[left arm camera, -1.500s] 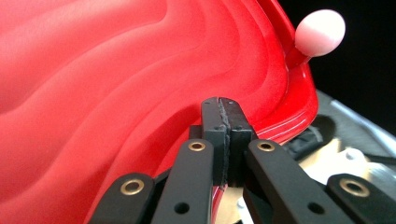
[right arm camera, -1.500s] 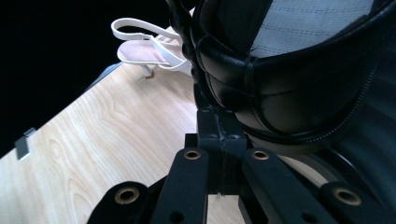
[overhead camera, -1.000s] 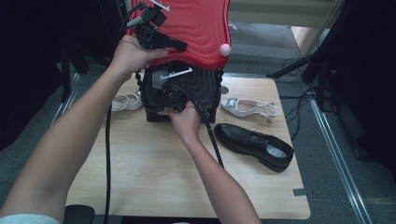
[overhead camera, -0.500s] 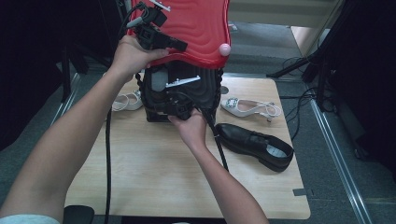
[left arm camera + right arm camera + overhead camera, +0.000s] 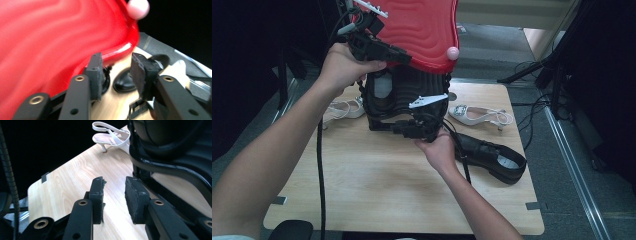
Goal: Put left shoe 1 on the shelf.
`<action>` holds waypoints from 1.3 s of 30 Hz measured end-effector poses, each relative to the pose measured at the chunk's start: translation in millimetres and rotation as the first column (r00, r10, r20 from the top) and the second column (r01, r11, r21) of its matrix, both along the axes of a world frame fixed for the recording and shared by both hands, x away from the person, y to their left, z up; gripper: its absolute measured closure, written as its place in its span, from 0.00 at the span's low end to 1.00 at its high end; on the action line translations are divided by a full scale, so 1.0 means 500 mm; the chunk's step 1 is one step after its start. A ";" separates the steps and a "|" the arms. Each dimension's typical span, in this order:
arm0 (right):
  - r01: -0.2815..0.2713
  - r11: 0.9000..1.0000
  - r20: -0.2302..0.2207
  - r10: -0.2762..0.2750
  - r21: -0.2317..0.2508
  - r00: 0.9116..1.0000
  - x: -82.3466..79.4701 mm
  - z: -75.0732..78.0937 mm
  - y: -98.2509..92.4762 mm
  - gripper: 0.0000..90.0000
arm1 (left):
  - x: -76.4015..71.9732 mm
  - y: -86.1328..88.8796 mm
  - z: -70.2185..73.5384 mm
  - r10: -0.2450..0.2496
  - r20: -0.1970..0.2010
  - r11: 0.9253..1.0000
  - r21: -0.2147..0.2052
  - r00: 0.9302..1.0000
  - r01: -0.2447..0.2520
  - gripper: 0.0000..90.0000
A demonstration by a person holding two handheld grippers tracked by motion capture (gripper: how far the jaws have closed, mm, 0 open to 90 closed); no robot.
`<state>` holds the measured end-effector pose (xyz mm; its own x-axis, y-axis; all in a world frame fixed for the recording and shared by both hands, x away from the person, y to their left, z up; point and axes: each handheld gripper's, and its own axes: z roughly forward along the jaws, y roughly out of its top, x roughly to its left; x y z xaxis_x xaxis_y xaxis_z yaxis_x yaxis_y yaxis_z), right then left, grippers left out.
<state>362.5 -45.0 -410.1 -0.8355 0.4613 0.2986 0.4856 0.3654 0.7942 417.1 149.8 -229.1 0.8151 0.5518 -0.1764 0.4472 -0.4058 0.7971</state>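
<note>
A black case (image 5: 404, 95) stands on the wooden table (image 5: 377, 185), and its red wavy lid (image 5: 422, 30) with a pink knob (image 5: 453, 52) is raised above it. My left gripper (image 5: 399, 56) is at the lid's left edge. Its jaws have just been opening, and in the left gripper view it (image 5: 116, 75) is open with the red lid (image 5: 50, 37) beside the left jaw and nothing between the pads. My right gripper (image 5: 382, 125) lies low at the case's foot. Its jaws have also just been opening, and it (image 5: 113, 195) is open over bare table, with the black case (image 5: 175, 157) just to the right.
A black leather shoe (image 5: 492, 157) lies right of the case, with a white heeled shoe (image 5: 479, 116) behind it. A white sandal (image 5: 343, 107) lies to the left and appears again as the sandal (image 5: 110, 135). Cables and stands line the floor at the right.
Both grippers' jaws have opened. My right hand has slid right and toward the near edge, away from the case front. The left hand has shifted slightly left at the lid.
</note>
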 end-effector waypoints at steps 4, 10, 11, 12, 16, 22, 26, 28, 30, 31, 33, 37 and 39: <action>0.018 1.000 -0.008 -0.018 0.000 1.000 -0.012 -0.002 -0.037 0.70 | -0.022 0.012 -0.016 0.008 -0.018 1.000 -0.001 1.000 -0.008 0.61; 0.032 0.999 -0.003 -0.032 -0.020 0.999 -0.029 -0.008 -0.078 0.63 | -0.051 0.030 -0.053 0.003 -0.027 1.000 -0.018 1.000 -0.004 0.53; 0.030 0.999 -0.006 -0.030 -0.020 1.000 -0.032 -0.009 -0.084 0.62 | -0.055 0.032 -0.061 0.005 -0.027 1.000 -0.013 1.000 -0.005 0.53; 0.030 0.999 -0.001 -0.030 -0.014 1.000 -0.034 -0.011 -0.089 0.62 | -0.059 0.034 -0.068 0.006 -0.030 1.000 -0.012 1.000 -0.006 0.52; 0.033 0.999 -0.003 -0.033 -0.023 0.999 -0.045 -0.014 -0.104 0.60 | -0.074 0.039 -0.094 -0.005 -0.041 1.000 -0.001 0.999 0.005 0.51; 0.035 0.999 -0.039 -0.036 -0.013 0.999 -0.053 -0.029 -0.122 0.59 | -0.088 0.047 -0.127 -0.020 -0.060 1.000 -0.020 0.998 0.019 0.51; 0.027 1.000 -0.052 -0.027 0.000 0.998 -0.063 -0.039 -0.133 0.61 | -0.094 0.051 -0.149 -0.023 -0.058 1.000 -0.009 0.998 0.022 0.51; 0.024 1.000 -0.035 -0.024 0.001 0.999 -0.070 -0.042 -0.142 0.63 | -0.096 0.053 -0.160 -0.022 -0.068 1.000 -0.013 0.997 0.021 0.51; 0.034 0.999 -0.057 -0.033 0.019 0.998 -0.073 -0.046 -0.151 0.62 | -0.098 0.053 -0.170 -0.025 -0.069 1.000 -0.018 0.997 0.024 0.51; 0.033 0.999 -0.071 -0.030 0.035 0.997 -0.073 -0.049 -0.156 0.62 | -0.100 0.053 -0.174 -0.024 -0.063 1.000 -0.019 0.998 0.023 0.51; 0.013 0.999 -0.087 -0.009 0.044 0.996 -0.074 -0.056 -0.163 0.63 | -0.103 0.052 -0.185 -0.027 -0.067 0.999 -0.027 0.997 0.025 0.51; -0.034 0.999 -0.067 0.033 -0.014 0.997 -0.081 -0.071 -0.169 0.74 | -0.109 0.049 -0.207 -0.029 -0.078 0.999 -0.019 0.997 0.028 0.50; -0.008 1.000 -0.040 0.007 -0.002 0.999 -0.087 -0.077 -0.175 0.74 | -0.112 0.048 -0.219 -0.031 -0.084 0.999 -0.019 0.996 0.030 0.50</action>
<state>318.9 -132.6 -448.4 -0.8262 0.4556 0.3314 0.5145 0.3706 0.7733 361.2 173.9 -338.5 0.8133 0.5231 -0.2548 0.5007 -0.4061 0.7644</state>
